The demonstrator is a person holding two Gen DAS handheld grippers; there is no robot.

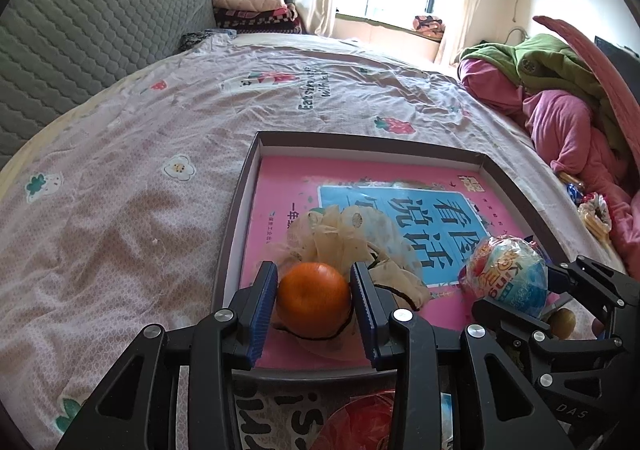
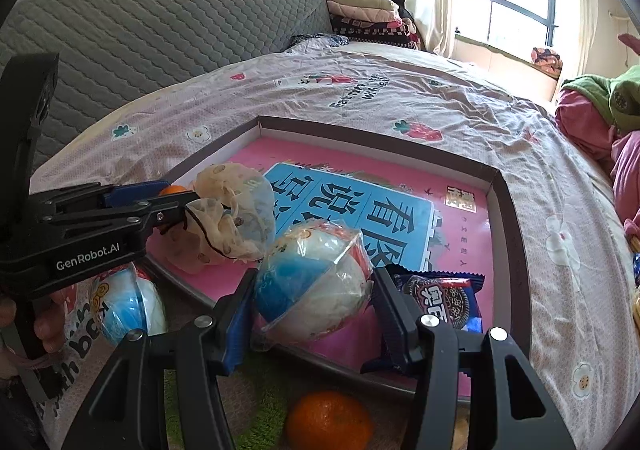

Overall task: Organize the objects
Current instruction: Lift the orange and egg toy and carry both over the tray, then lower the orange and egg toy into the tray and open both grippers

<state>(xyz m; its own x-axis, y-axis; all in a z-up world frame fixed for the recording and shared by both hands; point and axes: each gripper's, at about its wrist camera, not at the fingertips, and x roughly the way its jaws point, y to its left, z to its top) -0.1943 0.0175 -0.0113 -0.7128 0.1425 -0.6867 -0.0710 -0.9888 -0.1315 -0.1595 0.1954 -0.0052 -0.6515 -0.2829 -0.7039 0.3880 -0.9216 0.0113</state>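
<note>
— Two things are held at once, both over the near end of the tray (image 1: 240,194) that lies on the bed (image 1: 120,170). Which is the bigger handful?

— By my reckoning the wrapped ball (image 2: 316,282), over the tray's near rim. The right gripper (image 2: 316,290) has its jaws spread wide and pressed on the ball's two sides. It looks light and rigid under a crinkly, slippery film, so hold across its widest part; higher or lower it may squirt out.

— And the orange (image 1: 314,298)?

— Smaller, just inside the tray's near left corner, beside a soft mesh pouch (image 1: 352,234). The left gripper (image 1: 314,300) has its jaws closed partway on its sides. It seems firm but bruisable, so a modest squeeze at the middle should do.

— Anything else?

— A flat cookie packet (image 2: 440,298) in the tray's near right corner, and a second orange (image 2: 328,422) outside the tray's near rim.
</note>
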